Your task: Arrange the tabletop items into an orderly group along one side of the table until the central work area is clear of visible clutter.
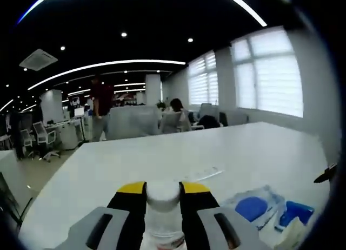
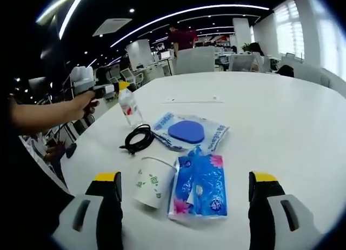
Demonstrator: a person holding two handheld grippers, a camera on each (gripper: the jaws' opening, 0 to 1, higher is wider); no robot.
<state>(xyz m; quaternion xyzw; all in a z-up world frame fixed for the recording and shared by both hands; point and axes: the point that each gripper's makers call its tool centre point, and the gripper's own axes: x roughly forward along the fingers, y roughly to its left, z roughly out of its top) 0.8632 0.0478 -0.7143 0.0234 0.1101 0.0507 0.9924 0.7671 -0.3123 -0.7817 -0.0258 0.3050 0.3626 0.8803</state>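
Four left: cable (image 2: 138, 139), cup (image 2: 150, 182), tissue pack (image 2: 200, 185), blue-pad bag (image 2: 189, 132), mid-frame on table (image 2: 281, 114).
Left gripper (image 1: 162, 201): clamped on bottle (image 1: 162, 206), lower centre.
Right gripper (image 2: 184, 198): my jaws apart, empty.
Progress: I judge barely begun.

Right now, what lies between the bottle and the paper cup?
In the right gripper view, a coiled black cable lies on the table between the bottle and the paper cup.

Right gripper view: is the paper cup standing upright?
No. The paper cup lies on its side on the table, beside the blue tissue pack.
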